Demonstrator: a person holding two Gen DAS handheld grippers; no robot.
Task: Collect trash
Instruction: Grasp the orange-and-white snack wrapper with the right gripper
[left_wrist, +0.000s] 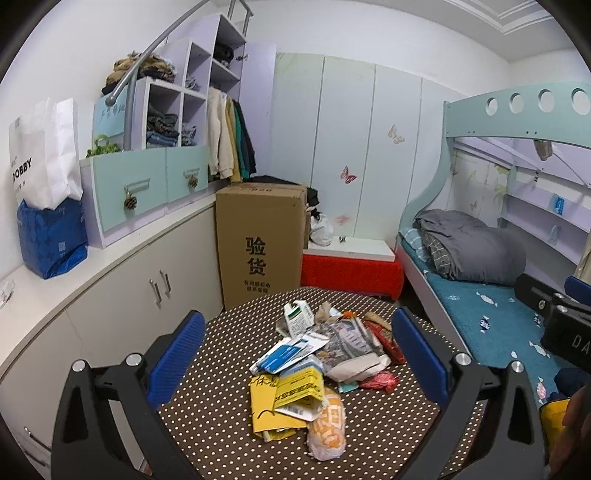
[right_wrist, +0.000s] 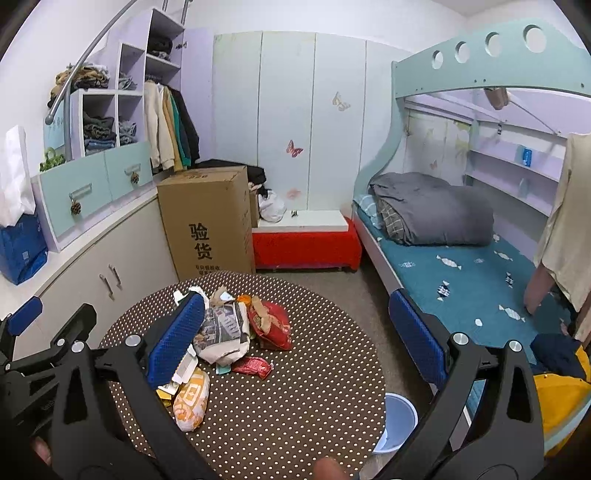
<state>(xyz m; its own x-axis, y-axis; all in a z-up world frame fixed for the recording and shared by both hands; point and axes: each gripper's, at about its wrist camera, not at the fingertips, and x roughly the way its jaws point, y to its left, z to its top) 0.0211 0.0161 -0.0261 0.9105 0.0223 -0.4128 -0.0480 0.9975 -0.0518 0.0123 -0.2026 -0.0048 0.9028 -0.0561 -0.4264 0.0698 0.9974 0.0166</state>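
Observation:
A pile of trash lies on the round brown polka-dot table (left_wrist: 388, 424). It holds a yellow packet (left_wrist: 284, 398), an orange-white wrapper (left_wrist: 327, 424), a blue-white packet (left_wrist: 288, 352), a newspaper bundle (left_wrist: 351, 343) and a small red wrapper (left_wrist: 380, 380). My left gripper (left_wrist: 298, 319) hangs open above the pile, touching nothing. In the right wrist view the right gripper (right_wrist: 295, 297) is open and empty too, over the table (right_wrist: 314, 387) to the right of the newspaper bundle (right_wrist: 221, 328), red bag (right_wrist: 271, 325) and orange-white wrapper (right_wrist: 192, 400). A light blue bin (right_wrist: 399, 421) stands on the floor at the table's right edge.
A tall cardboard box (right_wrist: 207, 221) and a red bench (right_wrist: 306, 247) stand behind the table. White cabinets (left_wrist: 110, 295) run along the left wall. A bunk bed (right_wrist: 461, 266) fills the right side. A yellow item (right_wrist: 557, 402) lies near the bed's front.

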